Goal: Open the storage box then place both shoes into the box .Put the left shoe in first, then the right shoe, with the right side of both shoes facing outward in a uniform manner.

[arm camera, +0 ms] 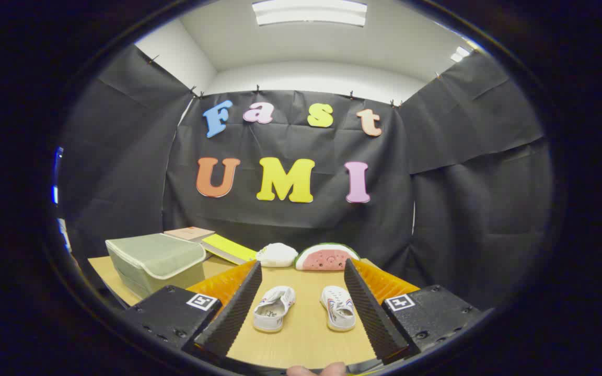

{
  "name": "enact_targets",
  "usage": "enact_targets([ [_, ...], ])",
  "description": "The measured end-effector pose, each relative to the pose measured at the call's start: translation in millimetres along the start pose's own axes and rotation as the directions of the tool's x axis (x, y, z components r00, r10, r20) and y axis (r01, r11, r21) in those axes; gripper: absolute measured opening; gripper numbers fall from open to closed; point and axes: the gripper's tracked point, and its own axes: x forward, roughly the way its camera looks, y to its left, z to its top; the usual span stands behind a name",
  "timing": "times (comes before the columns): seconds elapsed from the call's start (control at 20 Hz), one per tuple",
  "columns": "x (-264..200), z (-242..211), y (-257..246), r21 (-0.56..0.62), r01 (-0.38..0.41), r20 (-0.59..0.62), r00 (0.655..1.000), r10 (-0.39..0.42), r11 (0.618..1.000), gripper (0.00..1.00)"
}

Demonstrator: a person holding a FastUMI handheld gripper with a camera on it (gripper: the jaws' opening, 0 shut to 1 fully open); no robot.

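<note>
Two small white shoes lie on the wooden table (301, 339), heels toward me, framed by my fingers: one shoe (274, 308) on the left, the other shoe (338, 307) on the right. My gripper (302, 269) is open and held above the table, with nothing between its fingers. The storage box (155, 262), pale green and translucent with its lid shut, stands to the left beyond the left finger (235, 308).
A watermelon-slice toy (327, 257) and a white rounded object (277, 255) sit at the table's far edge. Flat yellow and tan books (212, 240) lie behind the box. Black cloth walls close off the back and sides.
</note>
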Motion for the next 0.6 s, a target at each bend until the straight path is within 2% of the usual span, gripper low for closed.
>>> enact_targets([
  [0.6, -8.0, 4.2, 40.9, -0.005, -0.036, -0.008, 0.999, 0.036, 0.999, 1.00],
])
